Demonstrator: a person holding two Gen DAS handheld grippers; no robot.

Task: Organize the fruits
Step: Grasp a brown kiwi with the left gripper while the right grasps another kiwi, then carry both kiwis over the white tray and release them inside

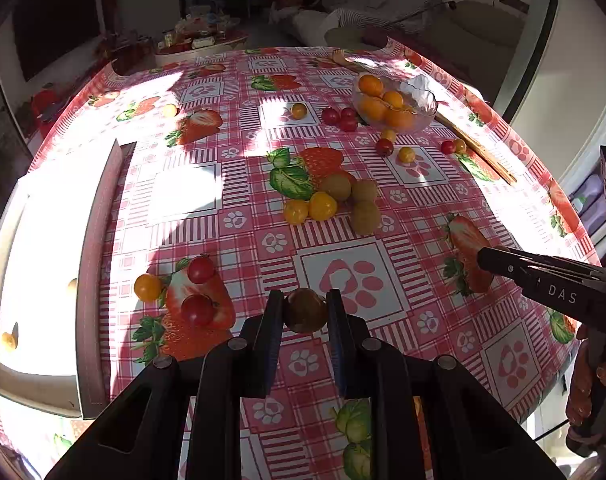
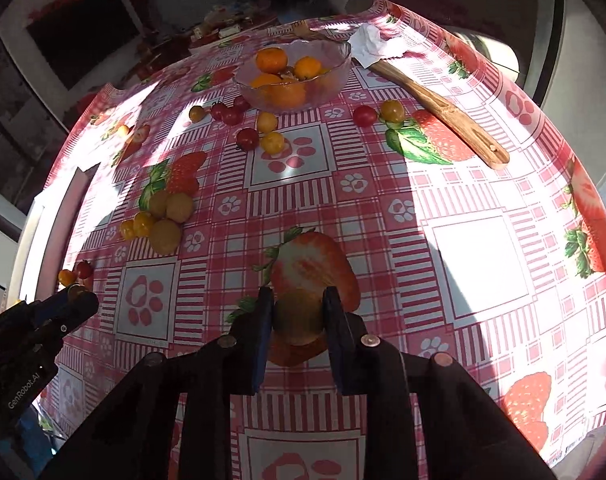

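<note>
Left gripper [image 1: 305,312]: we have it closed on a small round brownish fruit [image 1: 305,310], pads on its two sides, fruit right at the fingertips.
Right gripper [image 2: 297,314]: we have it clamped the same way on a second, tan-orange fruit [image 2: 298,316], held between the pads above the tablecloth [image 2: 479,248].
Loose fruit: ahead of the left gripper lies a cluster of yellow tomatoes and tan longans [image 1: 335,200]; just ahead and to its left sit red and yellow cherry tomatoes [image 1: 199,270].
Glass bowl [image 2: 335,68]: far ahead of the right gripper, holding oranges, with more cherry tomatoes scattered just before it.
White tray [image 1: 43,280]: off to the left of the left gripper, washed out by sun; we make out a couple of small fruits in it.
Handling, our judgement: these fruits are light, round and smooth, so they can roll or squirt out of flat pads; thin skins bruise or split under a hard squeeze.
Where to hold: across the widest middle, centred on the pads, with gentle pressure.
</note>
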